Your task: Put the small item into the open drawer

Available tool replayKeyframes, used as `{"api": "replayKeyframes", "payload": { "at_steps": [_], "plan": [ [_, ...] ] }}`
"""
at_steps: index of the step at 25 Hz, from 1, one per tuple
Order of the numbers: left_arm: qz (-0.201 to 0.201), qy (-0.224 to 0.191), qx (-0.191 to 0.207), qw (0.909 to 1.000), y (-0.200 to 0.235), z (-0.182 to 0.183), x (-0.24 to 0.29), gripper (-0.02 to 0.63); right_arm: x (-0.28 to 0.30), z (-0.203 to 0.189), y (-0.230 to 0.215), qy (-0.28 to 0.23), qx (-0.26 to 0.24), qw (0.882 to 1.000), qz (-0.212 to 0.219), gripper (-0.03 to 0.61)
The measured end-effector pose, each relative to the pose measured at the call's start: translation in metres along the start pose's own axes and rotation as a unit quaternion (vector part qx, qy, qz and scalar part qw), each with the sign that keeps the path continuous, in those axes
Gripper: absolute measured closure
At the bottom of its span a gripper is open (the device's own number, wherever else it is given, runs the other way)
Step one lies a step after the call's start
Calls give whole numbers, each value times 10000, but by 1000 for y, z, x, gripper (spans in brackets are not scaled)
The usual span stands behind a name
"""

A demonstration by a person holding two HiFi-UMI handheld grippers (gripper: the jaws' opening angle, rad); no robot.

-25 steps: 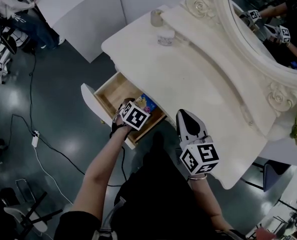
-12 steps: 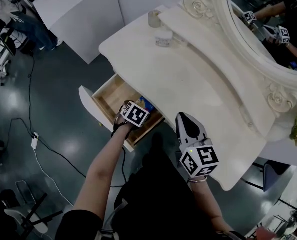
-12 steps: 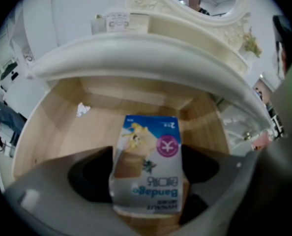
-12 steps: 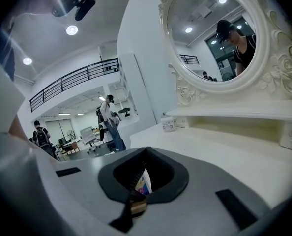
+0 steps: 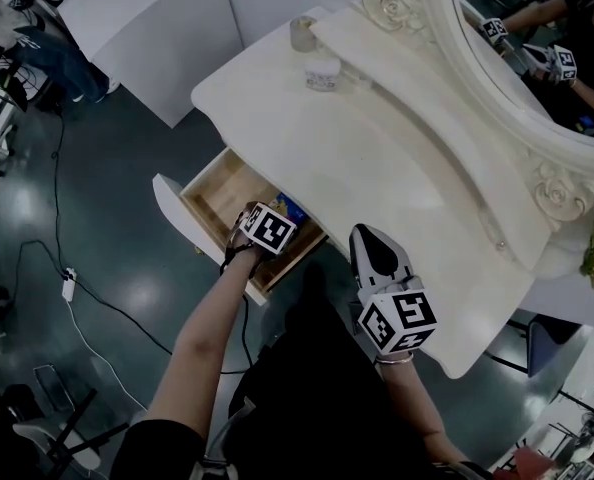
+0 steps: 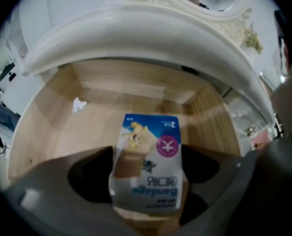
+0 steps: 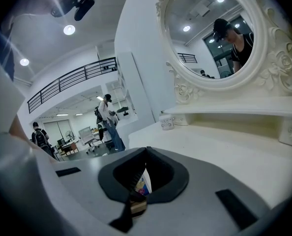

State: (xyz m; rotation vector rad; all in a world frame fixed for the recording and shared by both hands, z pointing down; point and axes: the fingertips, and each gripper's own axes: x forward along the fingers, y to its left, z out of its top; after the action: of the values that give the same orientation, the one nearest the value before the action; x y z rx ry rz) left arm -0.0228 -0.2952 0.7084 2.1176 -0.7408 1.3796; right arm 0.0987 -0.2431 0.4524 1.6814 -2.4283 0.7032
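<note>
A small blue and white bandage packet sits between the jaws of my left gripper, which is shut on it. The packet hangs just above the wooden bottom of the open drawer. In the head view the left gripper is over the drawer near its right side, with a blue corner of the packet showing. My right gripper is shut and holds nothing, at the front edge of the white dressing table. In the right gripper view its jaws are pressed together.
A white scrap lies on the drawer bottom at the left. A small jar and a cup stand at the table's far corner. An ornate oval mirror rises behind. Cables run across the dark floor.
The left gripper stays over the drawer with the packet, barely moved. The right gripper has not moved. The head view has shifted slightly.
</note>
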Motion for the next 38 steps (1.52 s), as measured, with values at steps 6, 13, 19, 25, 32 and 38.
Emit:
{"api": "replayKeyframes", "payload": {
  "at_steps": [6,13,19,25,32,38],
  "plan": [
    [13,29,-50,10000,1,-4,1,172,1,-2,-2,47,-1,10000,-21,574],
    [-118,-73,-415,9990,1,-5,-6,164,2,-1,1,49,-10,10000,11,574],
    [162,-811,-594,9948,15,17,-45,198,2,3,7,-11,-60,9999,80,574],
    [408,-1711,-946,9799,26,34,-101,296,0,10,19,-126,-158,9996,183,574],
    [706,-2589,-1345,9539,36,33,-167,394,-7,19,38,-272,-318,9986,322,574],
    [862,-3225,-1490,9308,32,24,-225,431,-16,24,54,-396,-439,9975,384,574]
  ]
}}
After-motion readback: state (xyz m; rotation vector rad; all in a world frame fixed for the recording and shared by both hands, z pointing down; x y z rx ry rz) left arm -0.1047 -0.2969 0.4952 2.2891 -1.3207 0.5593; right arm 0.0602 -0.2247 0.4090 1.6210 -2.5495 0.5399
